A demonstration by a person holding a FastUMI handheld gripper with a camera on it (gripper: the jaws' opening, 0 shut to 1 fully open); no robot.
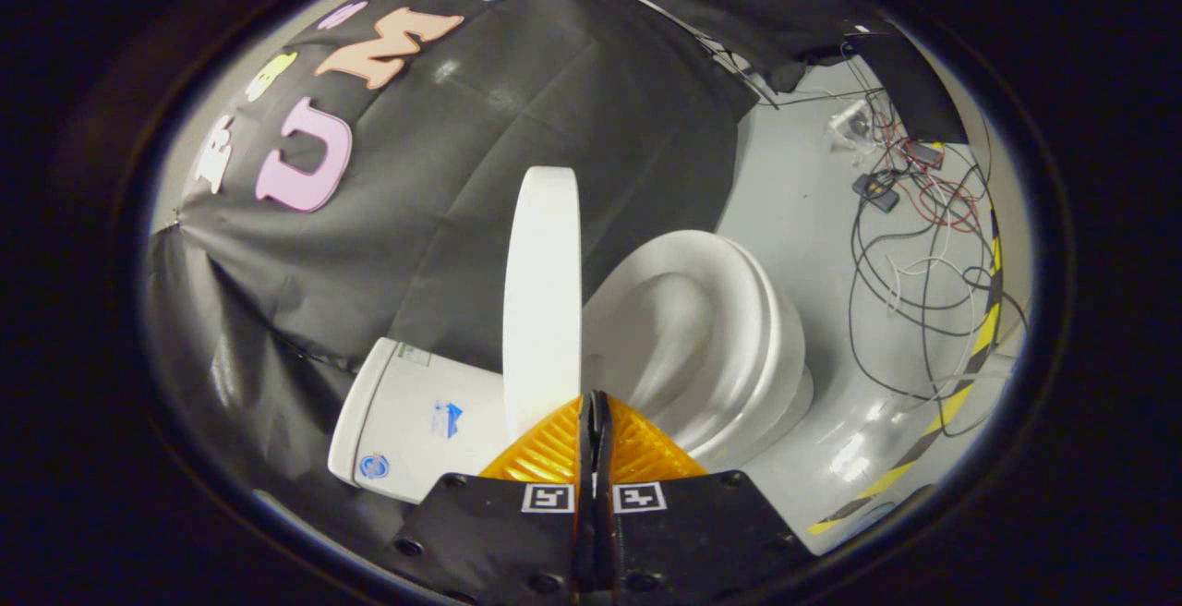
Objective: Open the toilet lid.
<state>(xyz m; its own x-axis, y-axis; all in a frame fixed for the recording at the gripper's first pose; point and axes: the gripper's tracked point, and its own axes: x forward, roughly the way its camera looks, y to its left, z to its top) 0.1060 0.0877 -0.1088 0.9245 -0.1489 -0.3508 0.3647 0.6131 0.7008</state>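
White toilet lid [542, 292], seat [739, 329] and tank [416, 421]; ribbed orange fingers [554, 451]; yellow-black striped floor tape [960, 384]; grey floor [794, 209].

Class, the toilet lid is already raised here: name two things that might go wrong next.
1. The lid stands edge-on just beyond the shut claw; a nudge might drop it back onto the seat.
2. If the lid is pushed further, it may knock hard against the tank behind it.

Gripper [594, 403]: both orange fingers [545, 454] are pressed together along their full length, tips meeting, nothing held between them. Black finger mounts sit near, side by side.
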